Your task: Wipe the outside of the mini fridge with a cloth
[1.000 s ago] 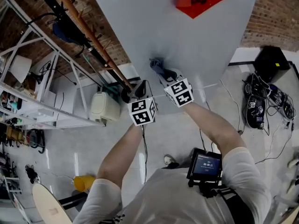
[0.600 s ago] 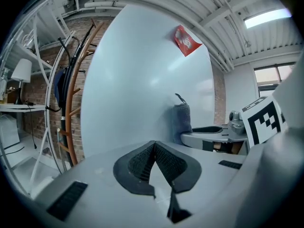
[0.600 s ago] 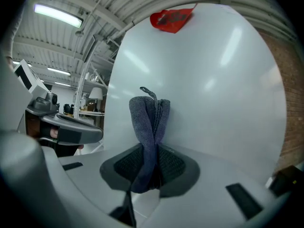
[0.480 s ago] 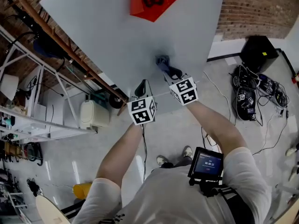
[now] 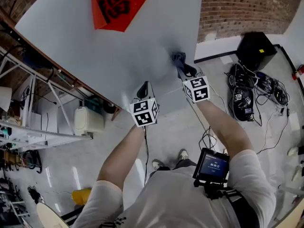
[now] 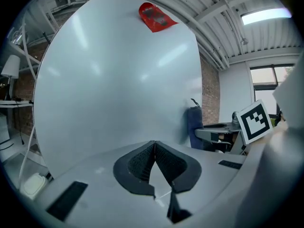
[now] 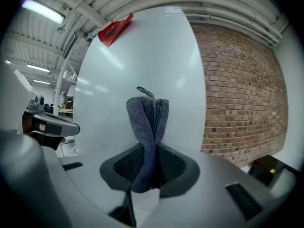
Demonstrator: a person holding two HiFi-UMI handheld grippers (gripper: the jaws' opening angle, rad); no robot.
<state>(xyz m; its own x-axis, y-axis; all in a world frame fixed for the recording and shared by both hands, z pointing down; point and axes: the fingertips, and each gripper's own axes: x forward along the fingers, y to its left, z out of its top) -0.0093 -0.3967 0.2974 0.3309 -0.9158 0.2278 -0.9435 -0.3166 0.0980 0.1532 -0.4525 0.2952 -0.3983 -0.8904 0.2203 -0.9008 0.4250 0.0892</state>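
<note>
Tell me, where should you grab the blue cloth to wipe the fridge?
Grab the cloth by its bunched end, from the side away from the mini fridge, as the right gripper does. It's folded long and narrow, so the free end faces the fridge.

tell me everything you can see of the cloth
The cloth is dark blue-grey with a fine knit-like texture, folded into a long bundle with a small loop at its tip. One end is clamped between the jaws of the right gripper. The other end sticks out and seems to press on the pale fridge near its right edge.
</note>
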